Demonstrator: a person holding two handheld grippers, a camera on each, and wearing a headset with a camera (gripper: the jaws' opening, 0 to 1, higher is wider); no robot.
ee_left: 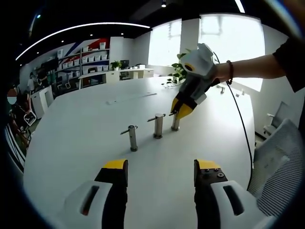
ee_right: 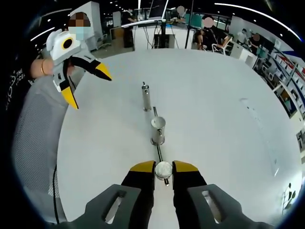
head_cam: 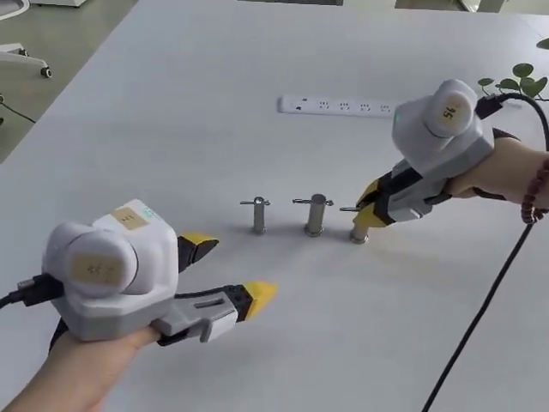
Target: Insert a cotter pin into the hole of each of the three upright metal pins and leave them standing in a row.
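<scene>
Three upright metal pins stand in a row on the white table: the left pin (head_cam: 259, 216), the middle pin (head_cam: 316, 215) and the right pin (head_cam: 358, 233). A thin cotter pin (head_cam: 254, 202) sticks sideways through the top of each. My right gripper (head_cam: 371, 213) is shut on the head of the right pin (ee_right: 163, 170), its yellow-tipped jaws pressed against both sides. My left gripper (head_cam: 230, 268) hovers open in front of the row, holding nothing. In the left gripper view the row (ee_left: 157, 125) lies ahead of my left gripper (ee_left: 161, 165).
A white power strip (head_cam: 334, 106) lies farther back on the table (head_cam: 171, 129). A black cable (head_cam: 489, 300) trails from the right gripper across the table's right side. A green plant (head_cam: 519, 81) stands at the far right edge. Chairs and people are beyond the table.
</scene>
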